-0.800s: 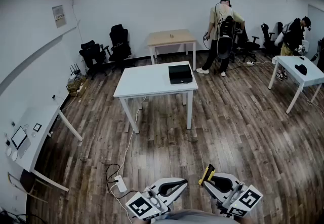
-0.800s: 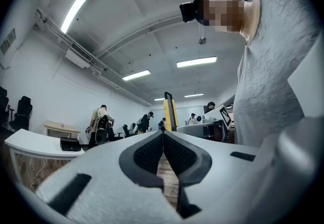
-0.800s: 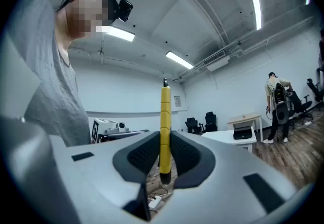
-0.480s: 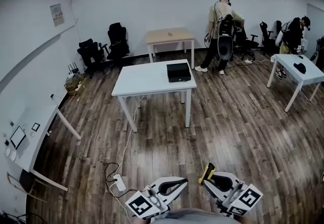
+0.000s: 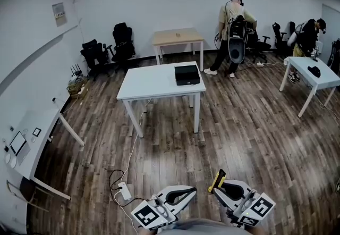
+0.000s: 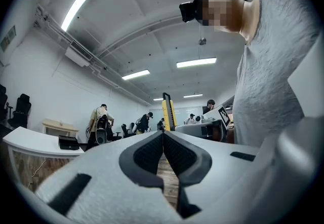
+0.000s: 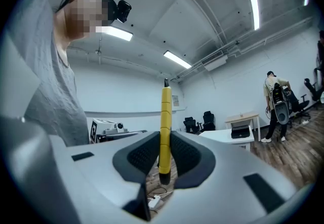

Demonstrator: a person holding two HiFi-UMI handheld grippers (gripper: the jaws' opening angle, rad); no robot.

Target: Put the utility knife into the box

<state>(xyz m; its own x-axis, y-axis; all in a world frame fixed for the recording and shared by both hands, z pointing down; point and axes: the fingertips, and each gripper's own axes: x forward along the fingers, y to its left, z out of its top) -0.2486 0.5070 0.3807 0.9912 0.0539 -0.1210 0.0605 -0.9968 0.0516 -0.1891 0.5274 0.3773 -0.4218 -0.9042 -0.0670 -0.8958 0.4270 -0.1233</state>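
My right gripper is shut on a yellow utility knife that stands upright between its jaws, low at the bottom of the head view. My left gripper is beside it, jaws closed together with nothing between them. The knife also shows in the left gripper view. A black box sits on the right end of a white table, far ahead across the room.
Wooden floor lies between me and the white table. A white power strip with cables lies on the floor at left. A wooden table, office chairs, another white table and two people stand further off.
The view has shifted slightly; the white table with the box sits a little higher and left in the head view. Both grippers hold as before.
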